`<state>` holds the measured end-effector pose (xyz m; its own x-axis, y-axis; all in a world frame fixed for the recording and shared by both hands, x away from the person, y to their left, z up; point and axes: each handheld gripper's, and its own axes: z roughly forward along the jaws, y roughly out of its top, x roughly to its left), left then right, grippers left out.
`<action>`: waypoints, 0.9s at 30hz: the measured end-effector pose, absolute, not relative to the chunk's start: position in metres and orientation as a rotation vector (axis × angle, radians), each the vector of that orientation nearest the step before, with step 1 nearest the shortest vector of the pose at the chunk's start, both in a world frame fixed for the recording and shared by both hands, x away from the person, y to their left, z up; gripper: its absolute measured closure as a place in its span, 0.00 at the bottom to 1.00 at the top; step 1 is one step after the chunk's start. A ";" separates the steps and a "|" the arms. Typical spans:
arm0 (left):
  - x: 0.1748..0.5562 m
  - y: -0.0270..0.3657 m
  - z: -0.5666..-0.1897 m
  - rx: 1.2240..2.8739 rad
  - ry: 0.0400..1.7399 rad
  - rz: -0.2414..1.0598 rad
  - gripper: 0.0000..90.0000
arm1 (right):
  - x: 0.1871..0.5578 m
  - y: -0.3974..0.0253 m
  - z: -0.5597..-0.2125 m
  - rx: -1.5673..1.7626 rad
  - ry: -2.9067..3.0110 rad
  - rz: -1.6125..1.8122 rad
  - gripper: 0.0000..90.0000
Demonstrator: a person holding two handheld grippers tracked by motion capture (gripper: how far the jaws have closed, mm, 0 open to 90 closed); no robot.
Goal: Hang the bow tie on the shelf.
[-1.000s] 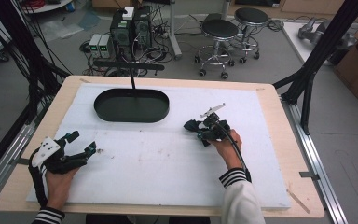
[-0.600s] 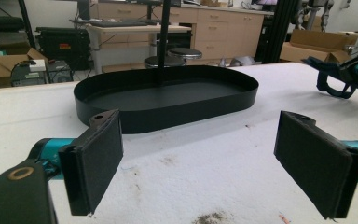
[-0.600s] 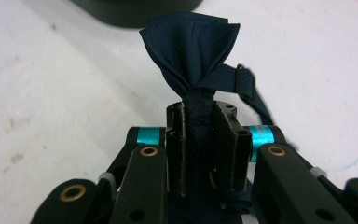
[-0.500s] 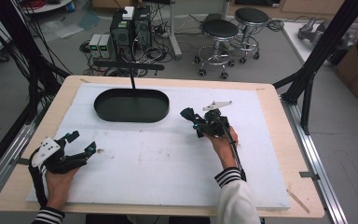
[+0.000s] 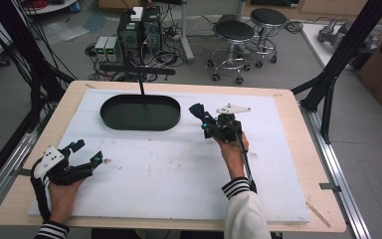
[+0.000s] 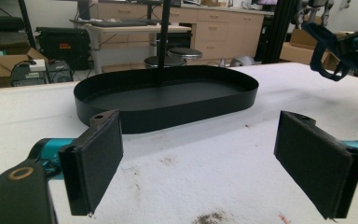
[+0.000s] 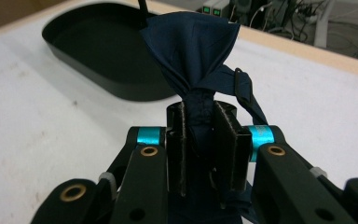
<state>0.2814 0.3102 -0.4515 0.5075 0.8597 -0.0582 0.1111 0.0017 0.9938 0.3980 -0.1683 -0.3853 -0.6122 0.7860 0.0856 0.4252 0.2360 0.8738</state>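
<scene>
A dark navy bow tie (image 5: 197,110) (image 7: 191,46) is pinched at its knot by my right gripper (image 5: 207,122) (image 7: 200,144), which is shut on it and held above the white mat, just right of the black oval tray (image 5: 140,122). The tie's strap with a buckle (image 7: 242,91) hangs off to one side. The tray (image 7: 74,32) lies close ahead of the tie, with a thin upright post (image 5: 141,87) rising from it. My left gripper (image 5: 87,152) (image 6: 200,172) rests near the mat's front left, jaws wide open and empty, facing the tray (image 6: 168,112).
A white mat (image 5: 179,169) covers the wooden table (image 5: 298,149). Black frame struts (image 5: 328,84) stand at the table's far right and left corners. Stools (image 5: 234,35) and computer boxes (image 5: 139,30) stand on the floor beyond the far edge.
My right gripper has carried the bow tie a little farther away and to the left, nearer the tray. The left gripper has stayed put.
</scene>
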 end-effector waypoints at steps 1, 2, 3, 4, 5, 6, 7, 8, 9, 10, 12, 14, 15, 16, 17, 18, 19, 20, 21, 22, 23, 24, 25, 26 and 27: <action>0.281 0.310 -0.451 1.470 0.892 0.731 0.18 | 0.398 -0.168 -0.385 1.116 2.126 1.346 0.83; 0.281 0.310 -0.451 1.470 0.892 0.731 0.18 | 0.398 -0.168 -0.385 1.116 2.126 1.346 0.83; 0.281 0.310 -0.451 1.470 0.891 0.731 0.18 | 0.398 -0.167 -0.384 1.121 2.106 1.363 0.83; 0.281 0.310 -0.451 1.470 0.892 0.731 0.18 | 0.398 -0.167 -0.383 1.129 2.085 1.392 0.83; 0.281 0.310 -0.451 1.470 0.892 0.731 0.18 | 0.398 -0.167 -0.382 1.136 2.066 1.420 0.83; 0.281 0.310 -0.451 1.469 0.893 0.731 0.18 | 0.399 -0.166 -0.380 1.147 2.035 1.462 0.83; 0.281 0.310 -0.451 1.469 0.893 0.731 0.18 | 0.399 -0.166 -0.380 1.147 2.035 1.462 0.83; 0.281 0.310 -0.451 1.469 0.893 0.730 0.18 | 0.400 -0.166 -0.379 1.147 2.026 1.467 0.83; 0.281 0.310 -0.451 1.469 0.893 0.730 0.18 | 0.401 -0.165 -0.378 1.146 2.028 1.471 0.83; 0.282 0.310 -0.451 1.468 0.892 0.730 0.18 | 0.403 -0.162 -0.377 1.149 2.031 1.470 0.83; 0.282 0.310 -0.452 1.466 0.895 0.729 0.18 | 0.404 -0.160 -0.376 1.139 2.003 1.495 0.83; 0.281 0.311 -0.451 1.468 0.895 0.727 0.18 | 0.405 -0.159 -0.375 1.149 1.991 1.512 0.83; 0.281 0.311 -0.451 1.468 0.895 0.727 0.18 | 0.405 -0.159 -0.375 1.149 1.991 1.512 0.83; 0.282 0.310 -0.452 1.466 0.895 0.728 0.18 | 0.406 -0.158 -0.374 1.150 1.991 1.507 0.83; 0.282 0.310 -0.451 1.466 0.895 0.728 0.18 | 0.407 -0.155 -0.372 1.155 1.980 1.512 0.83; 0.282 0.311 -0.451 1.468 0.896 0.728 0.18 | 0.408 -0.154 -0.371 1.158 1.975 1.518 0.83; 0.282 0.311 -0.451 1.467 0.896 0.729 0.18 | 0.409 -0.153 -0.369 1.153 1.974 1.525 0.83; 0.282 0.311 -0.451 1.467 0.896 0.729 0.18 | 0.410 -0.151 -0.367 1.152 1.969 1.529 0.83; 0.282 0.311 -0.451 1.467 0.896 0.727 0.18 | 0.411 -0.148 -0.365 1.147 1.966 1.534 0.83; 0.282 0.310 -0.452 1.466 0.896 0.729 0.18 | 0.413 -0.146 -0.362 1.141 1.966 1.540 0.83; 0.282 0.310 -0.452 1.466 0.896 0.729 0.18 | 0.414 -0.144 -0.360 1.132 1.961 1.546 0.83; 0.282 0.311 -0.451 1.467 0.896 0.729 0.18 | 0.415 -0.142 -0.358 1.131 1.959 1.545 0.83; 0.282 0.311 -0.451 1.467 0.896 0.729 0.18 | 0.415 -0.142 -0.358 1.131 1.959 1.545 0.83; 0.282 0.311 -0.451 1.468 0.897 0.728 0.18 | 0.416 -0.139 -0.355 1.115 1.957 1.543 0.83; 0.282 0.311 -0.451 1.468 0.897 0.728 0.18 | 0.419 -0.134 -0.350 1.100 1.961 1.537 0.83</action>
